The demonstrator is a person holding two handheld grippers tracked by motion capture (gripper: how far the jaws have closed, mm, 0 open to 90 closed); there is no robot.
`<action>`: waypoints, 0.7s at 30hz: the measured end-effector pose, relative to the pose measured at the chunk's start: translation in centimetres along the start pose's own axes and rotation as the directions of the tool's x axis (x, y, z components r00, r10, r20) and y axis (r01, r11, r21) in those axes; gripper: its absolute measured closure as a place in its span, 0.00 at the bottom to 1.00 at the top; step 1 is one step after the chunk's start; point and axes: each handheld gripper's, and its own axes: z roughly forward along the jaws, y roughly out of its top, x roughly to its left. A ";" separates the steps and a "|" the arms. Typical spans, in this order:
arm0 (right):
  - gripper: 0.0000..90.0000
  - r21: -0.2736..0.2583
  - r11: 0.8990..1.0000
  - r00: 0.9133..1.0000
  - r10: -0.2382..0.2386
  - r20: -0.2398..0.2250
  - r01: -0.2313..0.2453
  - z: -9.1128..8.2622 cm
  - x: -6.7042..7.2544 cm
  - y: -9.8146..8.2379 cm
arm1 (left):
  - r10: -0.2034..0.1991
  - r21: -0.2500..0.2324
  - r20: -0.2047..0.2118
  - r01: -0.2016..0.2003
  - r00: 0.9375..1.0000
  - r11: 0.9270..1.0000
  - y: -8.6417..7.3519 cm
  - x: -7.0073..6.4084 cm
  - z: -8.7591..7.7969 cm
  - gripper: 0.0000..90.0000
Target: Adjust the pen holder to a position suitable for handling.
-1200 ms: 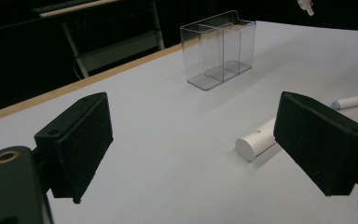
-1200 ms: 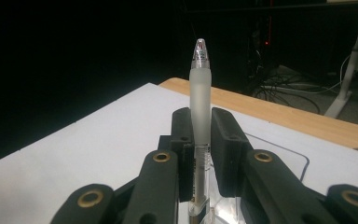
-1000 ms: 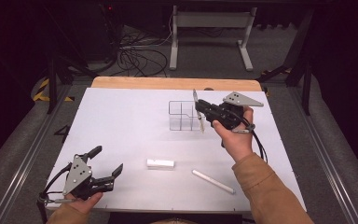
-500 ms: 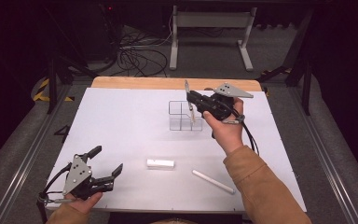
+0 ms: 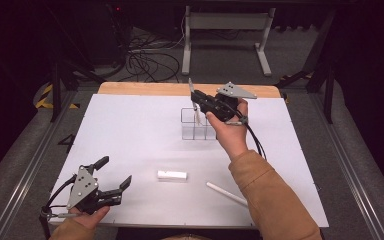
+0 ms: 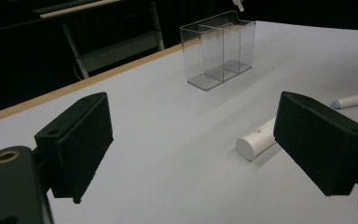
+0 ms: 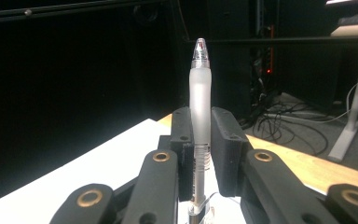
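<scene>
While it sits low at the near left corner of the tabletop (image 5: pixel 130 130), the left gripper (image 5: pixel 114 186) has its jaws spread wide with nothing between them, held in a hand at the near edge. Past it, close to the near edge around the middle, lies a short white tube (image 5: pixel 172 175); in the left gripper view that tube (image 6: pixel 256 140) shows just off the inner side of one black pad. Right of it, also near the near edge, a long white marker (image 5: pixel 226 193) lies at a slant, apart from the tube. Farther back, toward the far edge and a bit right of centre, stands a clear plastic holder (image 5: pixel 193 123) with several compartments, upright; in the left gripper view, the holder (image 6: pixel 218 49) has see-through walls and dividers. Above the holder's far right part, the right gripper (image 5: pixel 197 100) is held up off the tabletop, jaws clamped on a pen (image 5: pixel 194 98), which stands roughly upright with its lower end over the holder; which compartment, can't tell. In the right gripper view, the pen (image 7: pixel 200 93) is frosted with a clear tip up, pinched between both pads.
</scene>
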 end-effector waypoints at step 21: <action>0.89 -0.055 0.998 0.999 0.010 0.045 -0.008 3.1 -0.8 -1.2 | -0.001 0.001 0.002 0.001 1.000 1.000 0.0 0.1 0.0 0.14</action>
